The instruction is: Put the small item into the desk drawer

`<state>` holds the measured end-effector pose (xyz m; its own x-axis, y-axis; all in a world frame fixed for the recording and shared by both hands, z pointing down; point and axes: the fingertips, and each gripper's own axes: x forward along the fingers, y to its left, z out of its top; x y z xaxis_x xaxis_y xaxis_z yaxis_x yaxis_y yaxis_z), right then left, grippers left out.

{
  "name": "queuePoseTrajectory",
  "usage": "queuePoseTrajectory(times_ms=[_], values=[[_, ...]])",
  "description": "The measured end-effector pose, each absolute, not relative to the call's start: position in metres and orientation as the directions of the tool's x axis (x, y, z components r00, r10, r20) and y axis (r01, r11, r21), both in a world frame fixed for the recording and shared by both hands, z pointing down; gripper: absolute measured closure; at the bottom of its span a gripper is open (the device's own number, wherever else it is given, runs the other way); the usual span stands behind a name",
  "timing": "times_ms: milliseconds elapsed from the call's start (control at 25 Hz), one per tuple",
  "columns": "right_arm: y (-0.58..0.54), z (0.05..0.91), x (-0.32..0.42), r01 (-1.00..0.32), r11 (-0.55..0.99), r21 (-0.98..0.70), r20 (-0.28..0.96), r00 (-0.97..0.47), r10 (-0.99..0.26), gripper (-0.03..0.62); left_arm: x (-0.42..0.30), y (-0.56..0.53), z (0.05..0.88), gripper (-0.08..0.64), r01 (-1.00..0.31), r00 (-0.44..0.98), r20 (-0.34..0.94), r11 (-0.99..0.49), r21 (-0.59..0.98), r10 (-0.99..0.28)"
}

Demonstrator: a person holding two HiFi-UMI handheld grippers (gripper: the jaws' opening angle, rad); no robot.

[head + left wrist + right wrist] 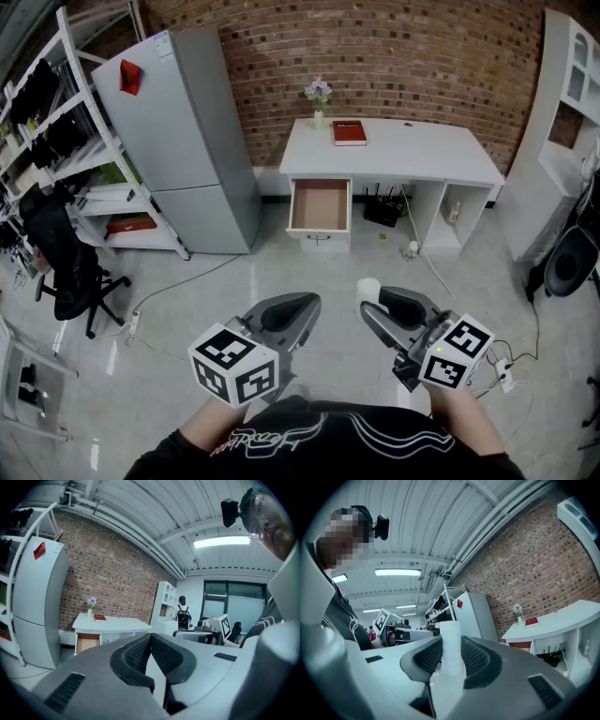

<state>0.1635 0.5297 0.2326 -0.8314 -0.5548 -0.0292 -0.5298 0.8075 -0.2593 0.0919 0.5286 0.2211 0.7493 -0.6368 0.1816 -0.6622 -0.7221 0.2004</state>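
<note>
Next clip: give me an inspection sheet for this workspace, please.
Surface: white desk, against the brick wall.
Job's things: drawer pulled open, looks empty; white cylinder not in it yet.
Clutter: red book and flower vase on the desk.
Grippers: right gripper jaws shut on the white cylinder; left gripper jaws together, empty.
Cables: floor cord by the office chair; second cord beside the desk.
Surroundings: fridge, shelving.

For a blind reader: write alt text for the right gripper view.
The right tongs clamp a small white cylinder between their black pads. Behind stand a grey fridge, a brick wall and a white desk bearing a red book.
</note>
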Motion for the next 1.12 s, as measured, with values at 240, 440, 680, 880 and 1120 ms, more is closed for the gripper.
queuePoseTrajectory(times_ms=[240,440,680,880,1120], values=[[0.518,0.24,0.169,-0.521,0.8,-0.297,-0.025,-0.833,-0.552,0.458,0.091,0.52,0.225,0.538,-0.679,0.734,0.197,-0.705,0.204,-0.65],[0.499,0.249,0.164,-0.549,0.784,-0.289,0.009,-0.821,-0.571,0.457,0.08,0.498,0.233,0.538,-0.682,0.731,0.214,-0.687,0.251,-0.647],[0.473,0.274,0.156,-0.546,0.757,-0.359,0.025,-0.816,-0.578,0.457,0.075,0.465,0.255,0.538,-0.67,0.742,0.233,-0.707,0.226,-0.629],[0.427,0.302,0.15,-0.579,0.729,-0.366,0.051,-0.794,-0.605,0.457,0.066,0.419,0.291,0.538,-0.634,0.773,0.24,-0.715,0.296,-0.587],[0.343,0.327,0.126,-0.575,0.718,-0.393,0.082,-0.799,-0.595,0.457,0.046,0.334,0.315,0.538,-0.651,0.759,0.264,-0.701,0.29,-0.595]])
